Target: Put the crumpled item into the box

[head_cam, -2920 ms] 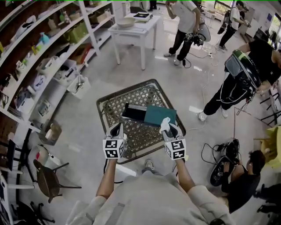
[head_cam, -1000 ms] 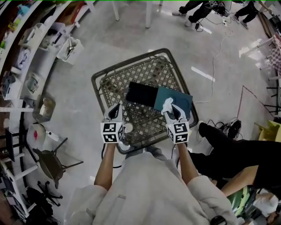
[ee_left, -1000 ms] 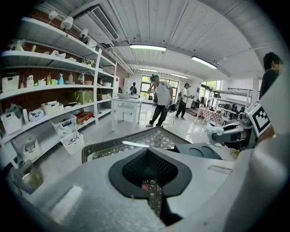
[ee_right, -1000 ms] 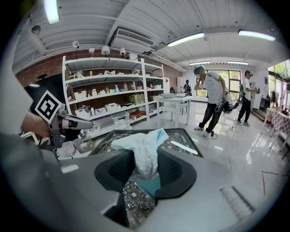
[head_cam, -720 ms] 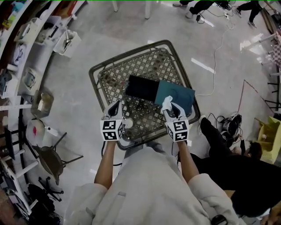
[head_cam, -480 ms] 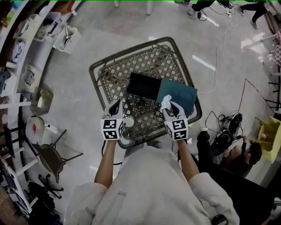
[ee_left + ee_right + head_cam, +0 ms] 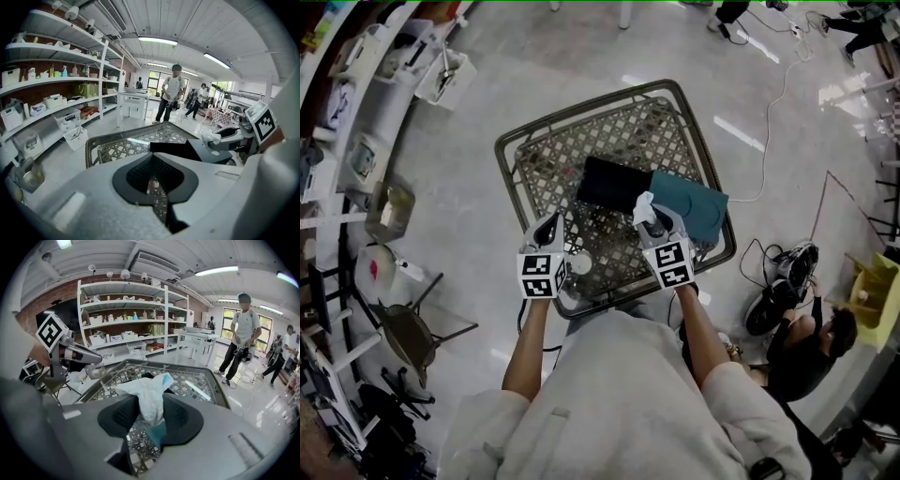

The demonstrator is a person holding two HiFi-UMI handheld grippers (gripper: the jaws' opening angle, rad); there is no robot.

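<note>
Two claws (image 7: 551,227) (image 7: 651,221), one crumpled item (image 7: 149,394), one box (image 7: 614,184).

Crumpled item (image 7: 149,394): white, wadded and creased, soft-looking, with a pale blue patch at its upper right. It is pinched between the jaws of the right gripper (image 7: 150,417), with the bulk bunched above the jaws and a narrow tail hanging below them. In the head view it sits centre-right of the frame (image 7: 643,207), at the near edge of the box; contact with the box cannot be told.

Box (image 7: 619,184): flat and rectangular, made of two panels side by side, black on the left and teal on the right. It lies level and slightly skewed, centre to centre-right of the frame. Nothing shows on the black panel.
</note>
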